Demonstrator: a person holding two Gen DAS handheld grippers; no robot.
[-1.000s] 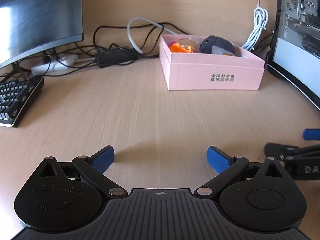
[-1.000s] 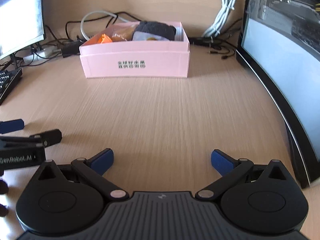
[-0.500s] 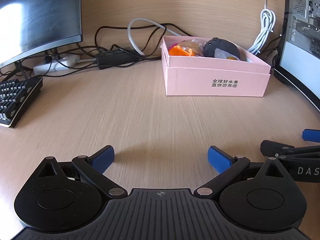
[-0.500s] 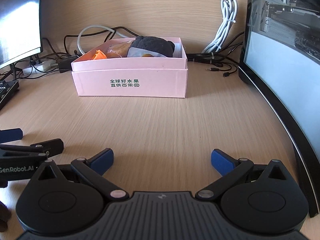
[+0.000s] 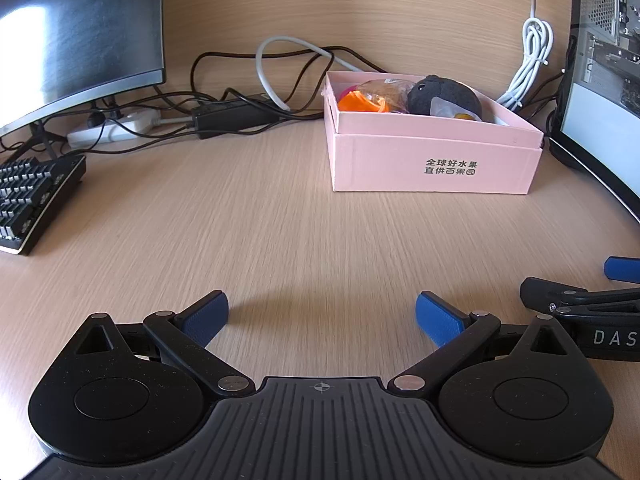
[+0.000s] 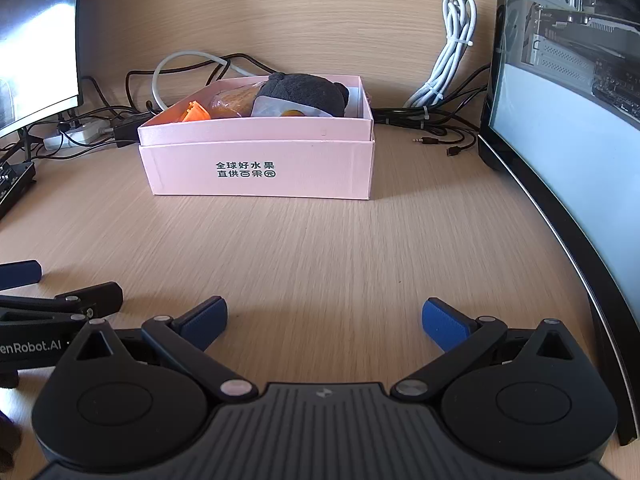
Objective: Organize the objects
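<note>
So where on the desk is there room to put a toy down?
The wide bare wood in front of the pink box, between the keyboard and the right monitor, is free. Behind the box it is crowded with cables and a power strip.

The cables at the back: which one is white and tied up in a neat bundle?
The white bundled cable hanging right of the pink box; the black cables lie loose.

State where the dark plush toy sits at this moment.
The dark plush toy lies inside the pink box, toward its right end, beside a wrapped snack, in both views.
</note>
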